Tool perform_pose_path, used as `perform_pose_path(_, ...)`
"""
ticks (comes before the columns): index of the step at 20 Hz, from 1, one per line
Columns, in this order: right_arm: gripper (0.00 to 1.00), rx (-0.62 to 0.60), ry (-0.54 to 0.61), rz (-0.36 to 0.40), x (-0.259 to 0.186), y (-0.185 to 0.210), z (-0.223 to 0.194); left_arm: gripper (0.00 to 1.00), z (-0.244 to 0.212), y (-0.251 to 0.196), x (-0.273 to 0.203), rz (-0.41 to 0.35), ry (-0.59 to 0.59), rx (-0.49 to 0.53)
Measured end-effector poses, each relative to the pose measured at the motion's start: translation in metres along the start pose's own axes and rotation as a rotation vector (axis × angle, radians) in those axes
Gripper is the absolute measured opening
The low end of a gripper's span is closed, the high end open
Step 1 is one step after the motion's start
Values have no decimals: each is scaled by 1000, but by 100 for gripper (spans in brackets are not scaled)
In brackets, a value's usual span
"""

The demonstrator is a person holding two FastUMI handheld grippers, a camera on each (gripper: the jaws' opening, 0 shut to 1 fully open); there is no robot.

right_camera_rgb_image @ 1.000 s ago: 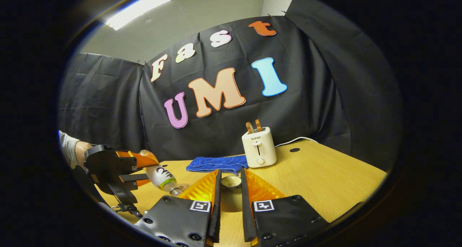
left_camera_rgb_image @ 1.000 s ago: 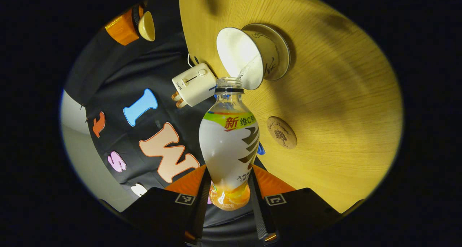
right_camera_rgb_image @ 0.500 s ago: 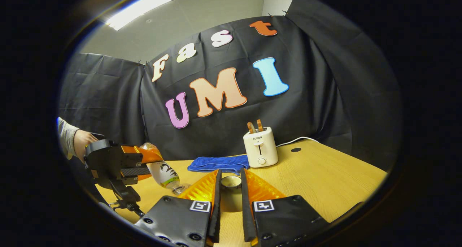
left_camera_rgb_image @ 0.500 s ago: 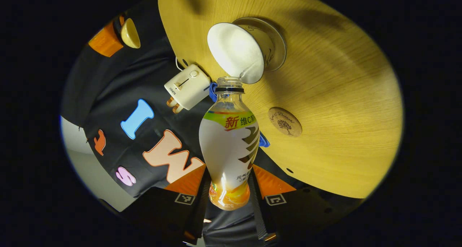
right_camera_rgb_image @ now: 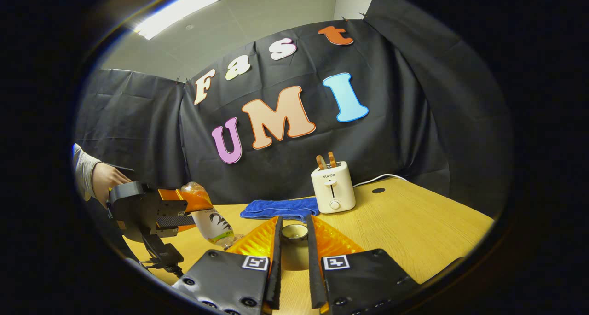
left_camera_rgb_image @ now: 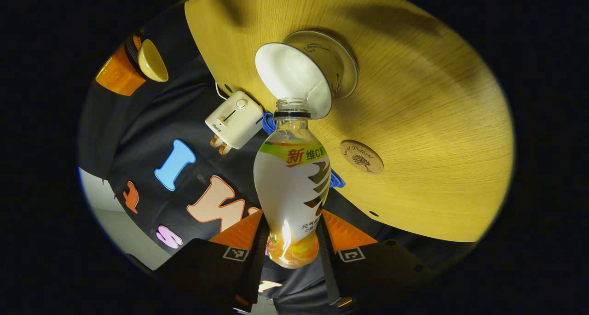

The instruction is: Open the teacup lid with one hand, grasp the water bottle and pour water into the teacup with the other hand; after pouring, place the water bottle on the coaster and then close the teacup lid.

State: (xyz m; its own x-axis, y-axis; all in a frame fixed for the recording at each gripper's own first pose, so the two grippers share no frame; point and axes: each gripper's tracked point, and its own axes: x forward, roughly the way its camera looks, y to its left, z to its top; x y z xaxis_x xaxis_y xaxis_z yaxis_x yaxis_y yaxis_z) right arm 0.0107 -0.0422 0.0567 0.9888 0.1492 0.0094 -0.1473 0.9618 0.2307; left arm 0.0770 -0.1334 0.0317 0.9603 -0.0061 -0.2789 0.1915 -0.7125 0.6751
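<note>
Left gripper (left_camera_rgb_image: 291, 241): right up close in the left gripper view, both fingers clamp the lower body of the water bottle (left_camera_rgb_image: 291, 186), one on each side. In the right gripper view it shows at far left (right_camera_rgb_image: 154, 211), a hand (right_camera_rgb_image: 106, 179) on its rear.

Water bottle: cap off, neck pointing away from the camera and down toward the cup. In the right gripper view it (right_camera_rgb_image: 209, 216) hangs tilted, base up, mouth down.

Bottle mouth: sits against the near rim of the teacup (left_camera_rgb_image: 299, 78) in the left gripper view; I cannot tell whether water is running.

Teacup: white inside, lid off, standing on a saucer (left_camera_rgb_image: 343, 71) on the wooden table (left_camera_rgb_image: 437, 135).

Coaster (left_camera_rgb_image: 361, 156): round and wooden, flat on the table just beside the bottle's shoulder, nothing on it, apart from the saucer.

Right gripper (right_camera_rgb_image: 294, 241): fingers drawn in narrow, closed on the teacup lid (right_camera_rgb_image: 294, 232), which sits between them, held above the table (right_camera_rgb_image: 414, 227). In the left gripper view it shows far off (left_camera_rgb_image: 126, 66) with the lid (left_camera_rgb_image: 152, 61) at its tip.

Blue cloth (right_camera_rgb_image: 280, 208): lying on the table beyond the lid.

Toaster (right_camera_rgb_image: 333, 189): cream, at the table's back edge beside the cloth, two slices poking up, a white cord (right_camera_rgb_image: 382, 177) trailing behind it.
</note>
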Motion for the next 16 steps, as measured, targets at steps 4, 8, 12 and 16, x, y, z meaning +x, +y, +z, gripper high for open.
perform_pose_path(4,30,-6,0,3,-1,2,0,55,4,-10,0,-32,-14,-22)
perform_pose_path(8,31,-7,3,3,-1,2,-1,55,6,-31,-2,-95,-40,-117)
perform_pose_path(12,31,-10,3,4,-1,3,-1,55,7,-46,4,-157,-69,-272)
perform_pose_path(16,27,-2,4,5,-1,2,-1,55,23,-69,0,-207,-117,-537)
